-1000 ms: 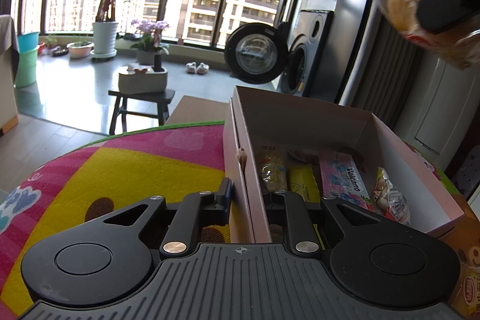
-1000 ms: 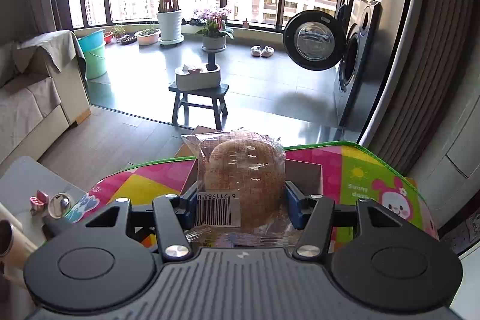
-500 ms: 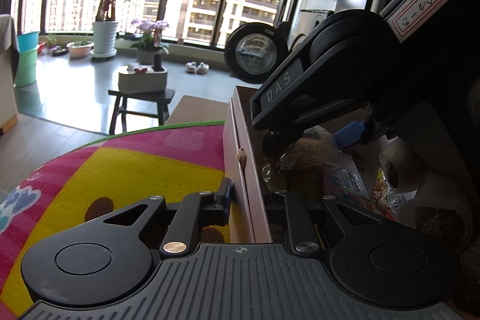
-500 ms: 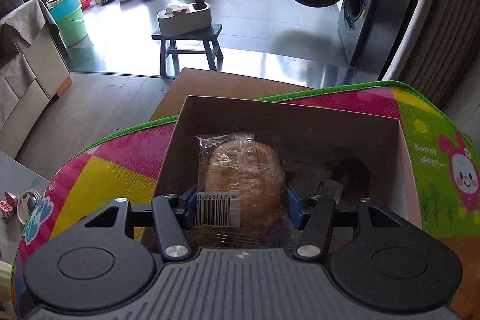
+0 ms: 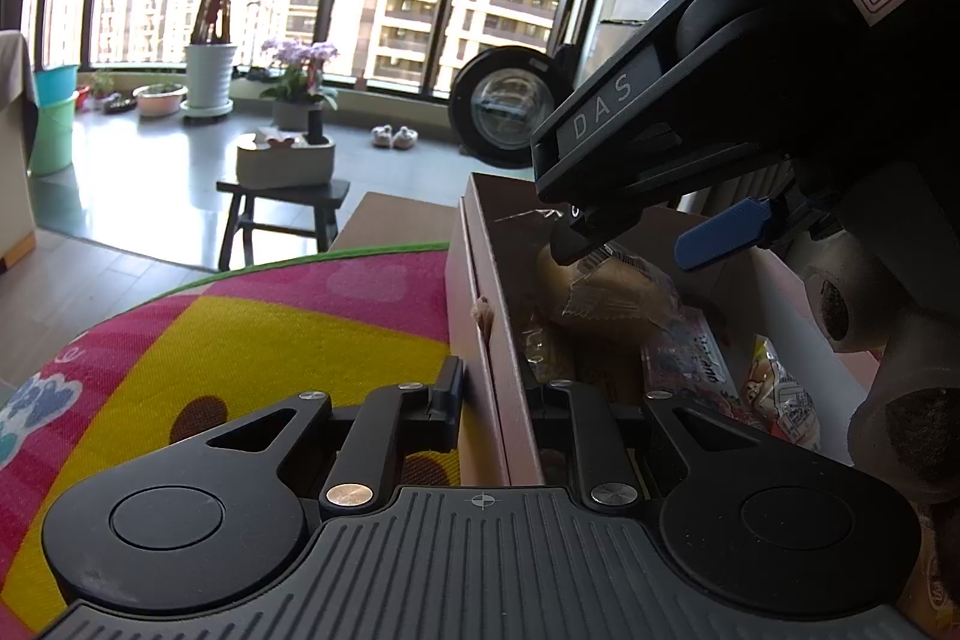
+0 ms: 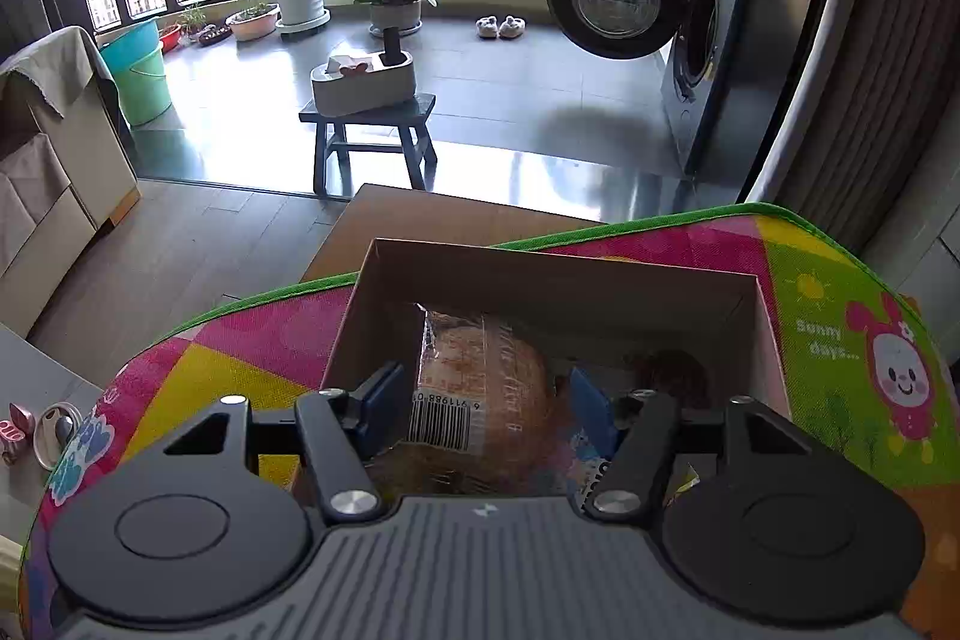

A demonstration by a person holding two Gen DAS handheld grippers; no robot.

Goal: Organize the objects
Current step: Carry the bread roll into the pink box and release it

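Note:
A cardboard box (image 6: 558, 259) stands on the colourful play mat (image 6: 840, 388). My right gripper (image 6: 489, 403) hangs over it, open, its blue pads (image 6: 384, 400) a little apart from a wrapped bread loaf (image 6: 480, 376) lying inside. In the left wrist view the same loaf (image 5: 612, 292) rests on several snack packets (image 5: 690, 358), with the right gripper (image 5: 630, 244) just above it. My left gripper (image 5: 492, 394) is shut on the box's left wall (image 5: 480, 280), one finger outside and one inside.
The mat (image 5: 240, 340) ends in a green rim at the table's far edge. Small trinkets (image 6: 42, 430) lie on a grey surface to the left. Beyond the table are a dark stool (image 6: 369, 124) holding a tissue box and a washing machine (image 6: 708, 28) with its door open.
The right gripper brought the loaf down from above into the box, then opened; the loaf now lies loose between the pads. The left gripper has not moved.

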